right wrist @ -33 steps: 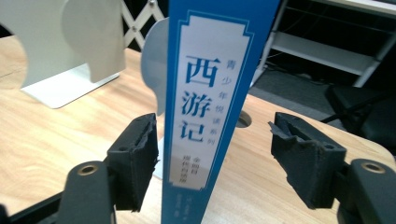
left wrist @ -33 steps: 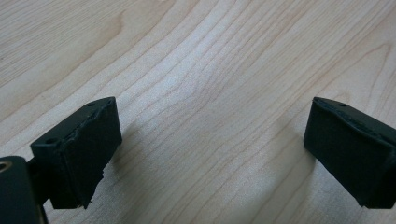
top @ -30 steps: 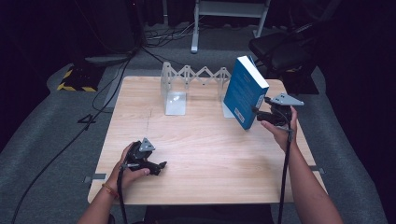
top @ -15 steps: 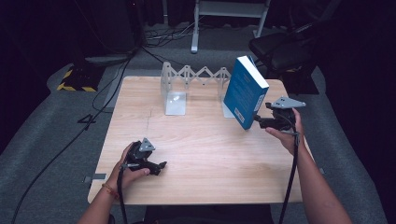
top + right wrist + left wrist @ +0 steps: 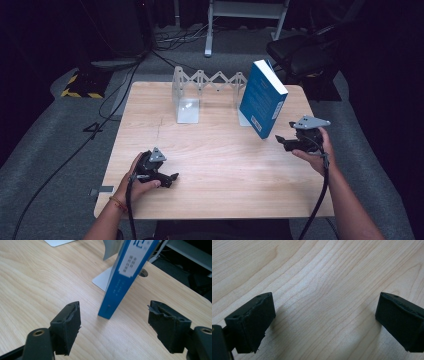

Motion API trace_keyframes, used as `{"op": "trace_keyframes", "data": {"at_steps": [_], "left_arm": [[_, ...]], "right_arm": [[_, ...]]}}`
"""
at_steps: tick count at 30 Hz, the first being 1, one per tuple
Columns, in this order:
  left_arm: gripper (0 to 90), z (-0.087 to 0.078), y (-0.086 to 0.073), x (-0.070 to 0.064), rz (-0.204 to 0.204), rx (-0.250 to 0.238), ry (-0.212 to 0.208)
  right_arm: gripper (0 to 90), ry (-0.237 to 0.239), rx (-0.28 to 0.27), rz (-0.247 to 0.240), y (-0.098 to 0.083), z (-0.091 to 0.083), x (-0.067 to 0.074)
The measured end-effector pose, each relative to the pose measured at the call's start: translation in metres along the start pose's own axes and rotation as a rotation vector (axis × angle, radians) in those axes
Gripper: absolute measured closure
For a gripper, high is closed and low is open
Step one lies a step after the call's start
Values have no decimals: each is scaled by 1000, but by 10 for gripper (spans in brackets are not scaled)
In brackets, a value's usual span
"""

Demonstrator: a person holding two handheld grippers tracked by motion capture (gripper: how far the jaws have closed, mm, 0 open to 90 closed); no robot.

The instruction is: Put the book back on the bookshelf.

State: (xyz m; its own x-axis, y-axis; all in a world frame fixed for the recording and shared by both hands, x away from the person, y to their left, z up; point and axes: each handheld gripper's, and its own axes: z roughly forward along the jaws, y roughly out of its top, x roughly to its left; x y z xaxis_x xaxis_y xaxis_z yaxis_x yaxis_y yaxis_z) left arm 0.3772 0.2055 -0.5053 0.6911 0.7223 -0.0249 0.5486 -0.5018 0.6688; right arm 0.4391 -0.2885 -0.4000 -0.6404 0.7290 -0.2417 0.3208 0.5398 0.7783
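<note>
Wooden table (image 5: 215, 165), light grain, seen from above. A blue book (image 5: 262, 97) stands on its lower edge near the table's far right corner, tilted, leaning back against the right end plate of a grey metal expanding bookend rack (image 5: 207, 85). The rack's zigzag lattice runs along the far edge; its left end plate and flat foot (image 5: 187, 111) stand free, well apart from the book.

Right gripper (image 5: 285, 141) is held above the table just to the right of the book's near lower corner, close to it but not touching. Its jaws are spread wide and have just been opening a little further; nothing sits between them. In the right gripper view the book's blue spine (image 5: 125, 277) with a white label rises ahead of the gap, beyond the fingertips (image 5: 68, 325), its bottom corner resting on the wood.

Left gripper (image 5: 170, 178) lies low at the table's near left, the person's hand (image 5: 137, 175) wrapped over it, well apart from the book. In the left gripper view its jaws stand wide apart over bare wood (image 5: 322, 290), holding nothing.

A black cable (image 5: 320, 200) trails from the right gripper along the forearm.
</note>
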Motion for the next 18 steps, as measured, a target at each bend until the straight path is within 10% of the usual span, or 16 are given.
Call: {"op": "trace_keyframes", "data": {"at_steps": [18], "left_arm": [[25, 0, 0, 1, 3, 3, -1]], "right_arm": [[249, 21, 102, -27, -66, -21, 16]]}}
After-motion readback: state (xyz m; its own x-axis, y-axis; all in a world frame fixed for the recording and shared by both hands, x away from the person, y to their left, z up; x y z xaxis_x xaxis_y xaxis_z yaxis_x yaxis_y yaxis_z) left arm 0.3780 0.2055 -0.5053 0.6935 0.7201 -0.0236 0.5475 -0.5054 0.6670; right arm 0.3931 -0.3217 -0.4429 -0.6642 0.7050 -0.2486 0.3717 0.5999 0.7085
